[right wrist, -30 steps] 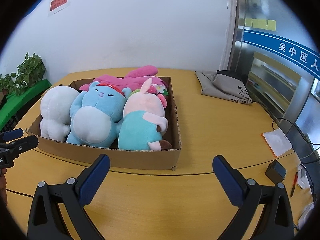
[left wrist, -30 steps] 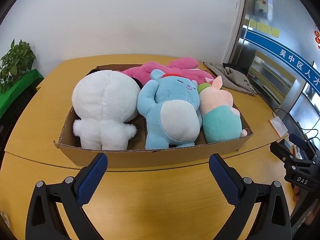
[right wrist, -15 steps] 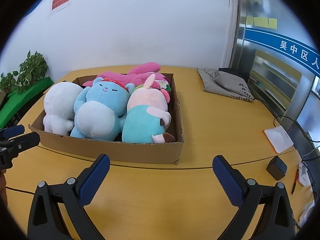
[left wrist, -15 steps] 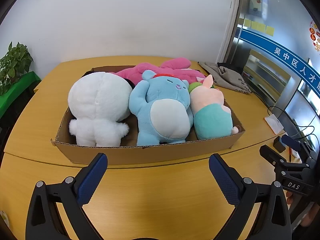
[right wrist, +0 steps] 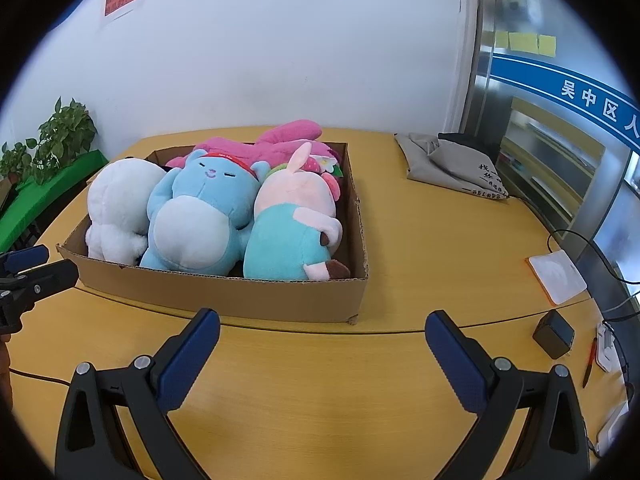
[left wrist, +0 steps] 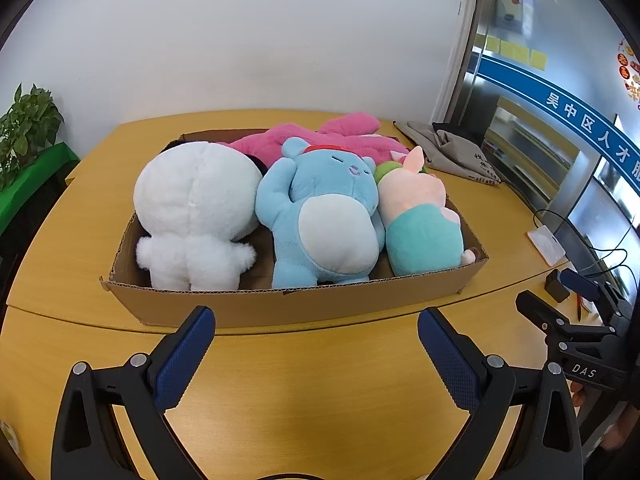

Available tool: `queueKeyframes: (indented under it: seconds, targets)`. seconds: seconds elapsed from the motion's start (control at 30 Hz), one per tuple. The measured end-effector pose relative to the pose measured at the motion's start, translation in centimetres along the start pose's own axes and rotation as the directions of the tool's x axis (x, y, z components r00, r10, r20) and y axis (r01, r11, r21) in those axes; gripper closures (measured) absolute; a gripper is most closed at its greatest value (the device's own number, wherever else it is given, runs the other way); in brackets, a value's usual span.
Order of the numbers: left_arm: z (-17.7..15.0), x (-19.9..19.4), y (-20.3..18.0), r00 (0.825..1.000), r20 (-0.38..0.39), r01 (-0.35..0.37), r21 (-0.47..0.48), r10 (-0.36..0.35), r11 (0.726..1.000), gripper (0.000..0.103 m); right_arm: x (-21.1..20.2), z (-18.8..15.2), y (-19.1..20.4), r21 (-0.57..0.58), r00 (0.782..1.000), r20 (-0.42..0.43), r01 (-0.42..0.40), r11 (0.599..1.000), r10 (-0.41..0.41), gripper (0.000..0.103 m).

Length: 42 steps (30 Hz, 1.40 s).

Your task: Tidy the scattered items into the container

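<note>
Toys: the white plush [left wrist: 196,216], blue plush [left wrist: 324,220], pink-and-teal plush [left wrist: 420,220] and pink plush [left wrist: 320,138] all lie inside the cardboard box [left wrist: 280,304].
Box from grippers: straight ahead of the left gripper [left wrist: 316,344], ahead and left of the right gripper [right wrist: 322,344]; its long side runs crosswise.
Nearer: the left.
Jaws: both spread wide, holding nothing.
Stage: no toy shows loose on the table [right wrist: 420,240], so the tidying looks done.

left gripper [left wrist: 316,322]: black frame, blue textured pads, silver screws
right gripper [right wrist: 322,326]: same build; "DAS" marked
</note>
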<state>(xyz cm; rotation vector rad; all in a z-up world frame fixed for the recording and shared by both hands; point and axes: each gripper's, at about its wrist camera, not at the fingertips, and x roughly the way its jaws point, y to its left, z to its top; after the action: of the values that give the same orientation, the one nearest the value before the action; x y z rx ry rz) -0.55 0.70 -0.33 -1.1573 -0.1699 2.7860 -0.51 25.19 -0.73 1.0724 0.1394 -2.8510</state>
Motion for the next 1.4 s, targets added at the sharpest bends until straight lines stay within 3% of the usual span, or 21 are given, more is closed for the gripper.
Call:
queueKeyframes:
  seconds: [0.13,0.3,0.43,0.63,0.73,0.87,1.0,1.07,1.13,1.27,1.33,1.4]
  targets:
    - [-1.2,-0.4,0.9,0.999,-0.036,0.026,-0.005,-0.027,1.0,0.0,-0.1,-0.2,0.2,-0.008,1.0,-0.01,-0.025,1.0,0.024,0.0]
    - [-5.8,-1.3,3.5,0.985,-0.161,0.058,-0.05,-0.065,0.997,0.0,-0.3,-2.2,0.8,-0.035,0.993,-0.07,-0.098,0.995,0.095,0.0]
    - [-11.1,-1.7,5.9,0.953,-0.293,0.041,-0.119,-0.074,0.992,0.0,0.1,-6.6,2.2,-0.085,0.971,-0.196,-0.158,0.984,0.139,0.0]
    - [-15.9,-1.5,5.2,0.902,-0.417,0.062,-0.14,-0.116,0.988,0.01,1.0,-13.4,4.5,-0.117,0.9,-0.396,-0.245,0.962,0.181,0.001]
    - [-17.0,-0.8,3.5,0.875,-0.463,0.095,-0.124,-0.143,0.988,0.02,0.7,-14.5,5.7,-0.134,0.883,-0.423,-0.283,0.95,0.203,0.002]
    - [-17.6,-0.2,1.8,0.862,-0.488,0.116,-0.075,-0.138,0.99,0.022,0.0,-15.1,7.4,-0.201,0.878,-0.42,-0.338,0.919,0.231,0.002]
    - [-17.4,-0.9,1.0,0.871,-0.475,0.179,0.069,-0.126,0.981,0.022,-1.8,-15.9,8.6,-0.388,0.875,-0.366,-0.454,0.802,0.318,0.002]
    - [-17.7,-1.0,0.2,0.854,-0.501,0.267,0.198,-0.136,0.943,0.02,-2.6,-16.2,9.0,-0.538,0.868,-0.344,-0.496,0.681,0.359,0.002]
    - [-18.0,-1.1,-0.6,0.833,-0.535,0.352,0.318,-0.14,0.88,0.019,-3.0,-16.3,9.4,-0.655,0.847,-0.365,-0.529,0.539,0.388,0.002]
    - [-18.4,0.0,-2.3,0.794,-0.595,0.465,0.461,-0.125,0.756,0.015,-2.7,-16.8,10.7,-0.764,0.777,-0.452,-0.591,0.259,0.438,0.002]
    - [-18.3,0.8,-2.9,0.779,-0.611,0.505,0.483,-0.137,0.715,0.011,-2.2,-16.7,11.2,-0.765,0.737,-0.503,-0.623,0.164,0.451,0.002]
    - [-18.4,1.0,-3.4,0.775,-0.615,0.532,0.51,-0.146,0.676,0.01,-1.2,-16.6,11.6,-0.732,0.689,-0.563,-0.672,0.112,0.456,0.002]
